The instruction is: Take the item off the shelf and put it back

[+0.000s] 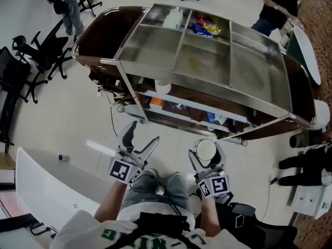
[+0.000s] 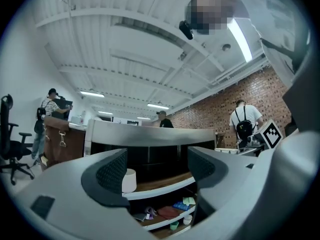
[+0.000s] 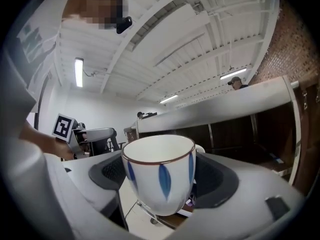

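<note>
The right gripper (image 1: pixel 206 155) was clenched on a white cup (image 3: pixel 160 176) with blue leaf marks and a brown rim, held upright in the air over the floor, just short of the shelf unit (image 1: pixel 244 104); the left gripper (image 1: pixel 143 133) hung beside it with its jaws spread wide and nothing between them. Beyond, a second white cup (image 2: pixel 129 180) stood on the unit's upper inner shelf; a blue-and-yellow packet (image 1: pixel 206 29) lay in a far compartment of the steel top.
</note>
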`<action>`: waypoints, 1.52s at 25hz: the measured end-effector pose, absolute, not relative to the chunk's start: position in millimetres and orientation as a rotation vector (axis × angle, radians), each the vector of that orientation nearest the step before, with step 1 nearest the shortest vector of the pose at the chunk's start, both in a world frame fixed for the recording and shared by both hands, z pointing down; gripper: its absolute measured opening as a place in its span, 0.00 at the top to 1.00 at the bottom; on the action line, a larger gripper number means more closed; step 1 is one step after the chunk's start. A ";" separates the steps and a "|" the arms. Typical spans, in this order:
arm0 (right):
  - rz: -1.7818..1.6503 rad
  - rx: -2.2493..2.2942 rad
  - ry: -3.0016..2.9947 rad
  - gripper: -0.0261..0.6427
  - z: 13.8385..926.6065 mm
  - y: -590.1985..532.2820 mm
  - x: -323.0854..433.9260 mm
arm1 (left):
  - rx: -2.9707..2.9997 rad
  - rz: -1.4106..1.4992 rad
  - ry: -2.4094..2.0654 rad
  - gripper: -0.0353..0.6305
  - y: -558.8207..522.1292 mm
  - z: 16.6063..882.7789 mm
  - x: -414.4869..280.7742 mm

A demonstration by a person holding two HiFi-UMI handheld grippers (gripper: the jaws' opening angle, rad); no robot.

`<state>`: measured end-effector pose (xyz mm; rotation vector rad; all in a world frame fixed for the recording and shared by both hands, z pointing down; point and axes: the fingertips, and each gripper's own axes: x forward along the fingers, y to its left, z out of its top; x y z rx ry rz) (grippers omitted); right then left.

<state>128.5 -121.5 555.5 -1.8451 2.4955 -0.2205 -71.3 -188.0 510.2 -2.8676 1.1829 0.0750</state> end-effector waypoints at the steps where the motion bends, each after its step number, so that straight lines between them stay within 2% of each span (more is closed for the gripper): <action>1: -0.219 -1.842 2.497 0.33 575.1 -128.3 129.0 | -2.867 0.085 1.181 0.40 -194.7 526.9 -68.1; 5: -0.227 -1.834 2.499 0.33 659.8 -150.0 130.4 | -2.898 0.166 1.183 0.40 -215.1 588.5 -53.0; 16: -0.237 -1.835 2.552 0.33 896.9 -209.6 155.8 | -2.842 0.169 1.208 0.40 -269.8 809.4 -43.0; 22: -0.233 -1.838 2.569 0.33 999.7 -237.6 155.0 | -2.847 0.148 1.204 0.40 -275.1 898.4 -38.7; 29: -0.268 -1.827 2.611 0.33 1093.9 -240.7 163.3 | -2.823 0.158 1.257 0.40 -275.9 959.4 -55.4; 38: -0.454 -1.926 2.591 0.33 1208.2 -284.3 179.0 | -2.799 0.139 1.241 0.40 -263.4 973.8 -44.9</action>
